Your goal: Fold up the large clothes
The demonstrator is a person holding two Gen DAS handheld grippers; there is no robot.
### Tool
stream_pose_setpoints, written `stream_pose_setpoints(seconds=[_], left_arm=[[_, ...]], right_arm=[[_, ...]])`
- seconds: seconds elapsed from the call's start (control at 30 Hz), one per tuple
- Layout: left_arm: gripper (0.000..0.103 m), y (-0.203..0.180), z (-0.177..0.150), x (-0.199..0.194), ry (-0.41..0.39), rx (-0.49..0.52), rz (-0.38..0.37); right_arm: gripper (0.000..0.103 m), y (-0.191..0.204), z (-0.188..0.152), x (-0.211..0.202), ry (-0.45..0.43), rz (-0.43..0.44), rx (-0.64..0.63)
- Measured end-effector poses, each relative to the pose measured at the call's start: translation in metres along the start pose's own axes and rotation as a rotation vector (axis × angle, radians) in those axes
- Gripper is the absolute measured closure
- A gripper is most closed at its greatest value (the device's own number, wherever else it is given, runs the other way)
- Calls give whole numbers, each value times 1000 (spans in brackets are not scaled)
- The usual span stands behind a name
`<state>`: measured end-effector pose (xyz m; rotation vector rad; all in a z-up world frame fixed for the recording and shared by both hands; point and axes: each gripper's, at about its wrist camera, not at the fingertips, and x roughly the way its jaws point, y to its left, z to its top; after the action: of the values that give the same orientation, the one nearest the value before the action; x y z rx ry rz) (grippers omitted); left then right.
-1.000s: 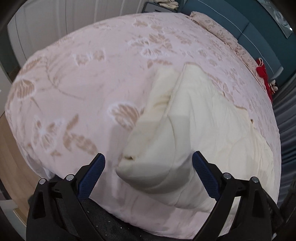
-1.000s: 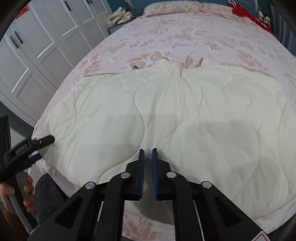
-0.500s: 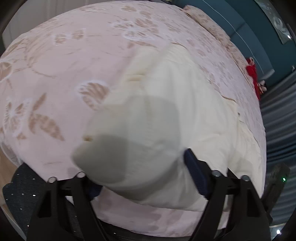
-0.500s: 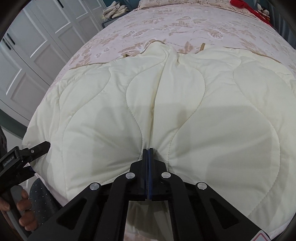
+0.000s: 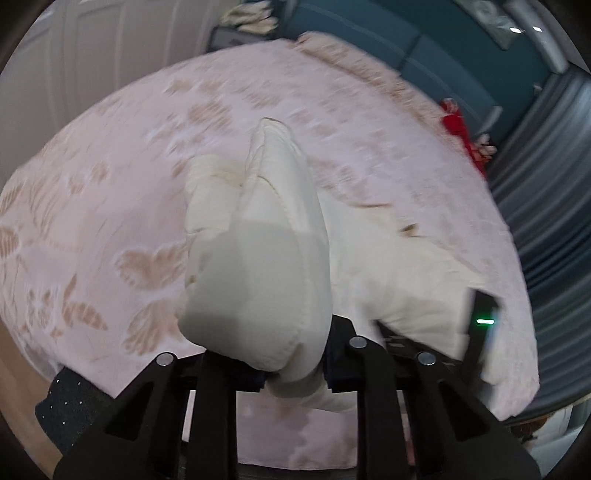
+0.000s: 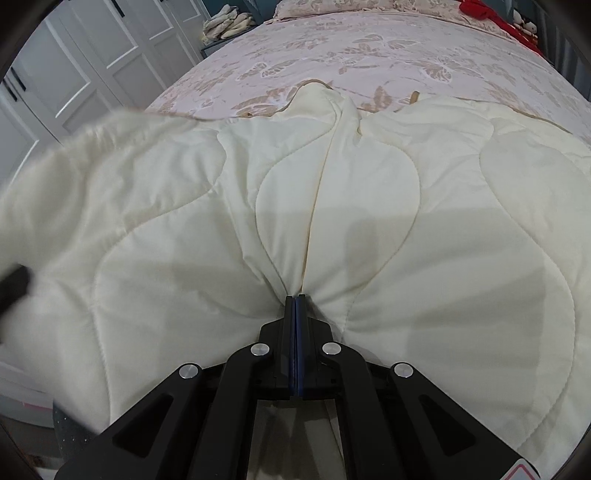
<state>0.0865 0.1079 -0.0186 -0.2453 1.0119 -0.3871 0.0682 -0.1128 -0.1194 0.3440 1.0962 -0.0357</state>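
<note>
A cream quilted blanket (image 6: 369, 184) lies spread over the bed. In the right wrist view my right gripper (image 6: 295, 299) is shut on its near edge, and pleats fan out from the pinch. In the left wrist view my left gripper (image 5: 291, 369) has its jaws closing on the blanket's corner (image 5: 258, 266), which bulges up between the pads and is raised off the bed. That raised corner shows blurred at the left of the right wrist view, with the left gripper as a dark blur (image 6: 14, 284). The right gripper body with a green light (image 5: 480, 314) appears at the right.
The bed has a pink floral cover (image 5: 110, 221) and a pillow (image 6: 332, 7) at its head. White wardrobe doors (image 6: 92, 55) stand on the left. Folded cloths (image 6: 225, 26) lie on a stand. A red item (image 5: 458, 125) sits by the teal headboard. Grey curtains (image 5: 546, 184) hang on the right.
The left jaws have closed in on the blanket's corner and lifted it off the bed. The right jaws went fully shut on the near edge, which now puckers.
</note>
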Motion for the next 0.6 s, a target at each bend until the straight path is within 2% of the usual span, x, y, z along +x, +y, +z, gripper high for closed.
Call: stream_pose_setpoints(seconds=[0.07, 0.13, 0.2, 0.3, 0.37, 0.47, 0.6], left_arm=[[84, -23, 3, -9, -23, 56, 1], [85, -41, 7, -17, -40, 101, -3], [85, -53, 10, -22, -47, 125, -14], [85, -72, 10, -30, -60, 167, -24], [85, -86, 10, -34, -65, 185, -38], [85, -103, 8, -38, -78, 221, -42], [86, -125, -1, -42, -59, 264, -63]], right_arm=[[103, -4, 5, -7, -1, 22, 15], [103, -13, 6, -30, -25, 83, 80], [103, -23, -2, -64, -59, 156, 102], [103, -38, -20, -93, -45, 196, 122], [103, -44, -35, -95, -13, 227, 142], [103, -47, -51, -81, 23, 225, 150], [103, -53, -52, -58, 26, 309, 214]])
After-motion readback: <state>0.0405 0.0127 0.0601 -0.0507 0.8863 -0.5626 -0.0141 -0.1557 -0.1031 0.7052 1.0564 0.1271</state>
